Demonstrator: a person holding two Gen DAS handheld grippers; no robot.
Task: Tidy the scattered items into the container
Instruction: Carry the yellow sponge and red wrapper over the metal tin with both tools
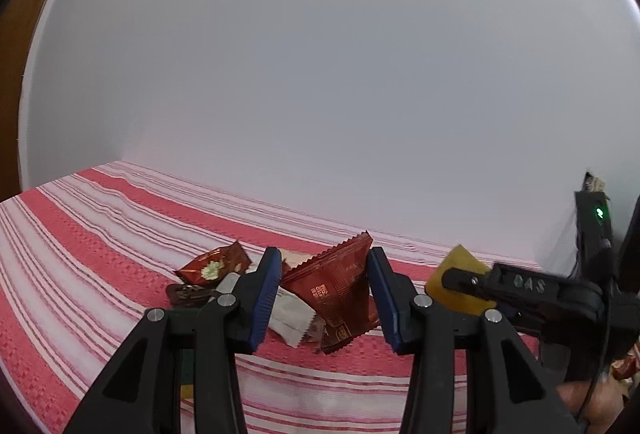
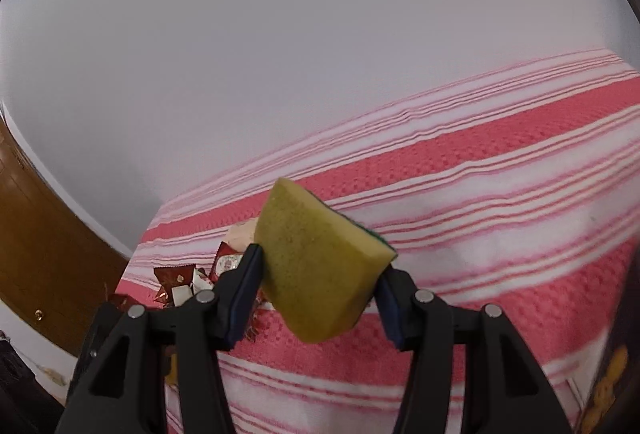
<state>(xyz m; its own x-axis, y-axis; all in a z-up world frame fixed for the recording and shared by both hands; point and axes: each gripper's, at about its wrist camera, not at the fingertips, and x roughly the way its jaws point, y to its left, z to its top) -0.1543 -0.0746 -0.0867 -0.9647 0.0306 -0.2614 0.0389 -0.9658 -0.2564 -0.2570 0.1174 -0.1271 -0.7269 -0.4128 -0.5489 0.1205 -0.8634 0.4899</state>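
Mid-carry here: my right gripper (image 2: 320, 290) has its jaws clamped on the yellow sponge (image 2: 320, 266), lifted clear of the striped tabletop (image 2: 500, 162). Its long axis runs diagonally, green scrub side up-right, far corner pointing away from me. My left gripper (image 1: 322, 298) has jaws parted around the red triangular packet (image 1: 336, 290), probably not squeezing yet. Next I need the container, which isn't in either view, so I'll have to look for it.

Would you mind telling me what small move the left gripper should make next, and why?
Probably close it on the red packet. The left gripper has that packet between its jaws with gaps on both sides, while the right gripper already grips the sponge.
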